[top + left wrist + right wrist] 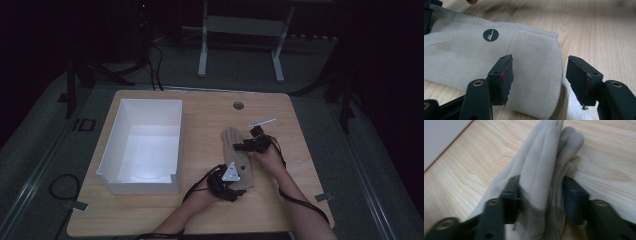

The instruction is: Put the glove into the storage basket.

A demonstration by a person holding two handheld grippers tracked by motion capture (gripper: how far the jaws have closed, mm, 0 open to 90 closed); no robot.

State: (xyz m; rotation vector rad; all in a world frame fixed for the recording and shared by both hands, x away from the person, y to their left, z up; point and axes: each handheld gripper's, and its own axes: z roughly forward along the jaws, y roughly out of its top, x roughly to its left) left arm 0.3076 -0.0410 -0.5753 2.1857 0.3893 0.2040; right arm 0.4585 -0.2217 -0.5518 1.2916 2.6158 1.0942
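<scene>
Right gripper (540,197) view: glove (544,170) fingers bunched between jaws; high view: box (142,145).

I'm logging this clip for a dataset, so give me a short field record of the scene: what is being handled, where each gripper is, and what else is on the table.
item handled: beige glove, lying flat on the wooden table
left gripper: at the glove's cuff end, jaws astride its edge, pads not pressing
right gripper: at the finger end, jaws closed on bunched glove fingers
glove mark: dark round logo
other item: white open box, left of the glove
</scene>
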